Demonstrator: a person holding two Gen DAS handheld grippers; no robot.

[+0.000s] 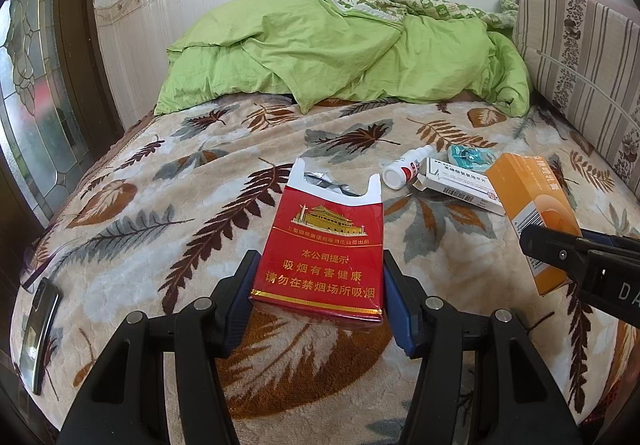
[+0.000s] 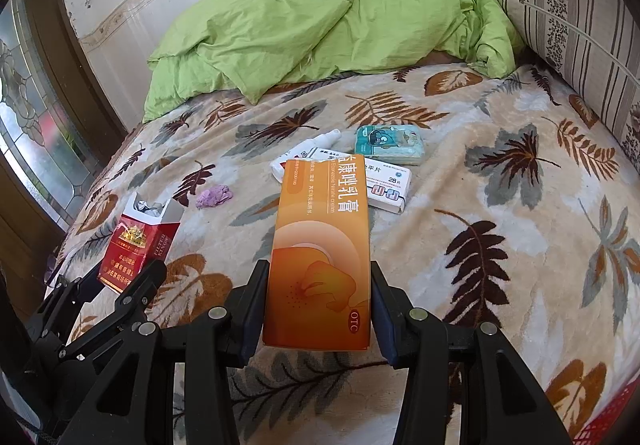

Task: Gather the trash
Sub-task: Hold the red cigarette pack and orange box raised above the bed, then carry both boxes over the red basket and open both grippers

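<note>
My left gripper [image 1: 318,265] is shut on a red cigarette pack [image 1: 320,245] with a torn-open white top, held above the bed; the pack also shows in the right wrist view [image 2: 134,249]. My right gripper [image 2: 318,277] is shut on a long orange cream box [image 2: 322,253], also seen at the right of the left wrist view [image 1: 528,205]. On the blanket lie a white spray bottle [image 1: 402,169], a white pill box [image 2: 390,185], a teal tissue pack [image 2: 390,143] and a purple crumpled scrap [image 2: 214,196].
The bed has a leaf-pattern blanket [image 2: 500,245]. A green duvet [image 1: 320,53] is heaped at the far end. A striped cushion [image 2: 572,5] lines the right side. A dark phone [image 1: 40,329] lies at the left bed edge. A stained-glass window [image 1: 28,85] is at left.
</note>
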